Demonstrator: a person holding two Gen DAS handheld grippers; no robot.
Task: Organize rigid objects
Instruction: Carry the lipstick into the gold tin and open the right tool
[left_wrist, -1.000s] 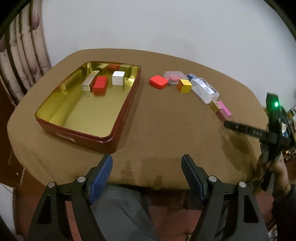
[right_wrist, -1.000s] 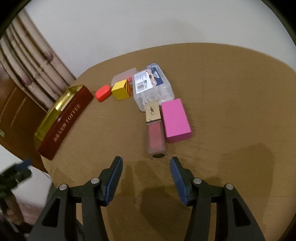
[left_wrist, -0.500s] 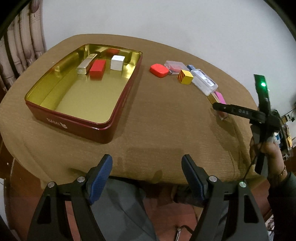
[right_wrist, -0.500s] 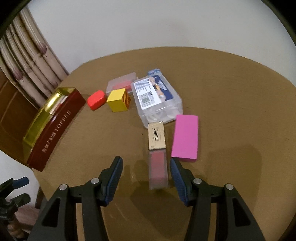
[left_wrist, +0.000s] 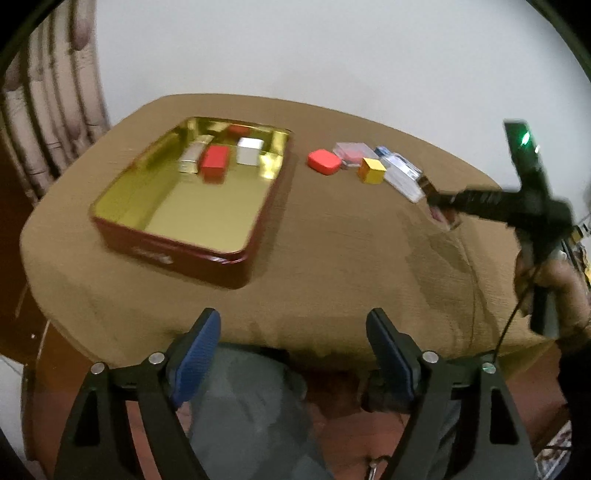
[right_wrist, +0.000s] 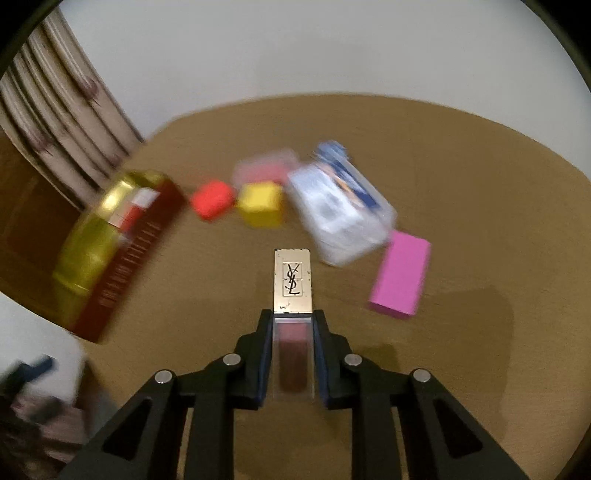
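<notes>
Left wrist view: I see the table (left_wrist: 332, 251), draped in a brown cloth with rounded corners, standing against a plain white wall (left_wrist: 314, 48). At upper left I see a pleated curtain (left_wrist: 48, 110) hanging beside the wall. Below the table's near edge I see grey trouser legs (left_wrist: 251, 413) of the seated person. Right wrist view: I see the same cloth, wall and curtain (right_wrist: 62, 114), blurred toward the left.
</notes>
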